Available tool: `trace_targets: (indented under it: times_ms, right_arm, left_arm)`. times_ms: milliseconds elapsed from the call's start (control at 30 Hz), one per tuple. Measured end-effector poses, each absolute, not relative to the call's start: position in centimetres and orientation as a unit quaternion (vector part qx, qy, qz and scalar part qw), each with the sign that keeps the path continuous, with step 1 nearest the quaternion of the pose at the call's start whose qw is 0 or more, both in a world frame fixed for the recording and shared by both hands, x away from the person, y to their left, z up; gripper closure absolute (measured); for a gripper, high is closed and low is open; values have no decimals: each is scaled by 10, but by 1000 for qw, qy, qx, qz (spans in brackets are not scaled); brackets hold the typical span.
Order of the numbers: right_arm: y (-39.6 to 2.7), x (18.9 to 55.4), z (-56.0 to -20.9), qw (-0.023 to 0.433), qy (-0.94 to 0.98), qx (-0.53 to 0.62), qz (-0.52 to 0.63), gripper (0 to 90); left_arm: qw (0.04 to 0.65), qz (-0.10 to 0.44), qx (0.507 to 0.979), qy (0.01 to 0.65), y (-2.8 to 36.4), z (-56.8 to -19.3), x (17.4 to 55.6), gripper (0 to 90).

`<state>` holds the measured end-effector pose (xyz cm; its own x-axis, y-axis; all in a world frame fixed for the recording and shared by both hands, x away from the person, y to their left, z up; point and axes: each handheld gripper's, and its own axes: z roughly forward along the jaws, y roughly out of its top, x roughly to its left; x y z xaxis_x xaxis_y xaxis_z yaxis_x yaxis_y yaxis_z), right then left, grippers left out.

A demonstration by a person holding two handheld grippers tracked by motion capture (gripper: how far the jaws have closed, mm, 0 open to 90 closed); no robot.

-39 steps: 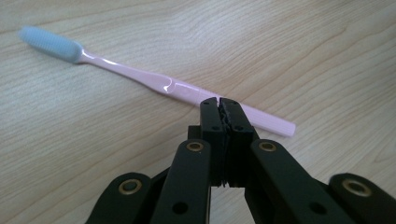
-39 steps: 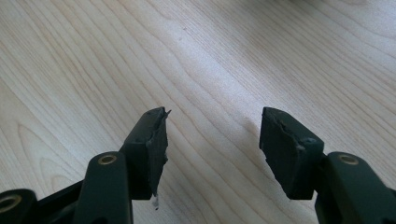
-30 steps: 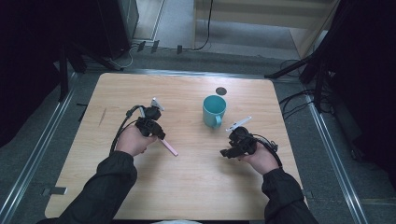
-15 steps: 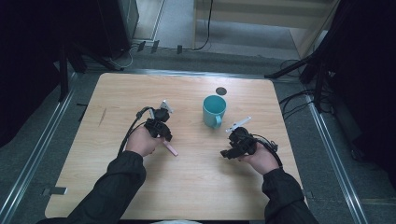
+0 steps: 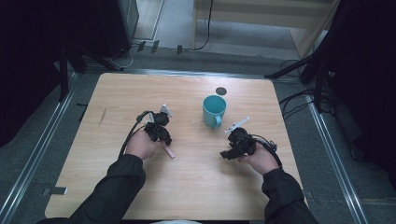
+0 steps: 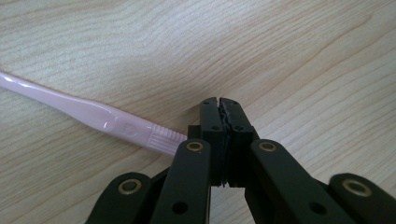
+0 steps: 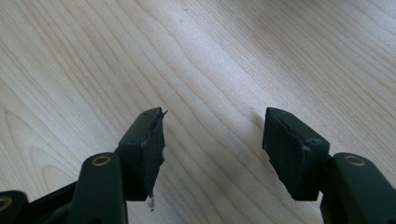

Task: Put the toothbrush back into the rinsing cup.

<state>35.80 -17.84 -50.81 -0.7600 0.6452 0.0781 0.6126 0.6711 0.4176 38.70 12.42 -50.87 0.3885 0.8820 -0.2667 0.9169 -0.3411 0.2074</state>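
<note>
Left gripper view shows the left gripper [image 6: 219, 103] clamped on a pink toothbrush [image 6: 93, 116] lying flat, handle running leftward. High view adds a teal mug [image 5: 214, 110] mid-desk. The right gripper [image 7: 212, 135] gapes, holding nothing.

sleeves [image 5: 116, 186]: dark, long | left gripper [image 6: 219, 105]: black, brass screws

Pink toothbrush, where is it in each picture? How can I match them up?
High view: the pink toothbrush lies on the table, poking out beside the left hand.
Left gripper view: it slants in from the left edge down to the side of the shut jaws.
Right gripper view: bare wood between open jaws.
Shared landmark: the wooden table with its pale grain.
</note>
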Motion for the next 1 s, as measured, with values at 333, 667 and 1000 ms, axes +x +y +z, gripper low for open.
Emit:
trace_targets:
  times_ms: [333,667,1000]
  right_arm:
    - [-178,358,-510,36,915,343,209,384]
    - [-178,359,-511,34,916,342,206,380]
    - [-177,359,-513,31,919,340,200,375]
  left_arm:
    - [158,-53,819,549,132,-510,383,890]
    - [161,-54,818,549,143,-509,377,889]
    - [163,-49,819,548,156,-508,370,882]
